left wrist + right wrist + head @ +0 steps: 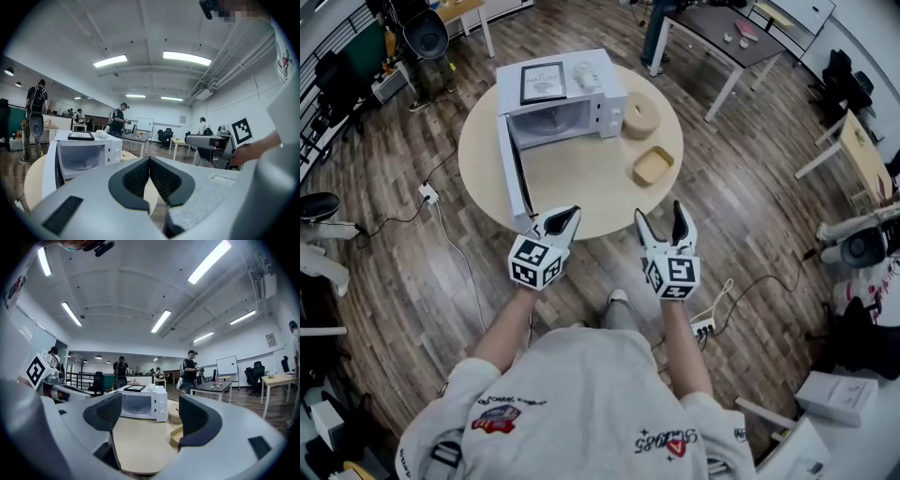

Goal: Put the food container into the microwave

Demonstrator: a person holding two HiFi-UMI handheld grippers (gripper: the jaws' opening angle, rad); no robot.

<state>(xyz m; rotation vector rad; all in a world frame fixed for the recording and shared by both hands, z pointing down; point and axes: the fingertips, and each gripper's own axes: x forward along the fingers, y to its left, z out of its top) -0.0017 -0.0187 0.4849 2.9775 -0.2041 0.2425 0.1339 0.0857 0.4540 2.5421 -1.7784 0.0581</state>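
A shallow tan food container (653, 166) lies open on the round wooden table (572, 178), right of the white microwave (567, 94). The microwave's door (512, 173) hangs wide open toward me on its left side, and the cavity holds nothing I can see. Both grippers hover at the table's near edge, short of the container. My left gripper (569, 217) is shut with nothing in it, its pads (159, 178) pressed together. My right gripper (659, 215) is open; between its fingers I see the microwave (140, 408), and the container (176, 435) is half hidden by the right finger.
A round tan lidded box (640, 117) stands against the microwave's right side. A framed picture (543, 82) and a small white object lie on the microwave's top. A power strip (428, 194) and cables lie on the floor at left. A grey desk (727, 33) stands behind, where people are standing.
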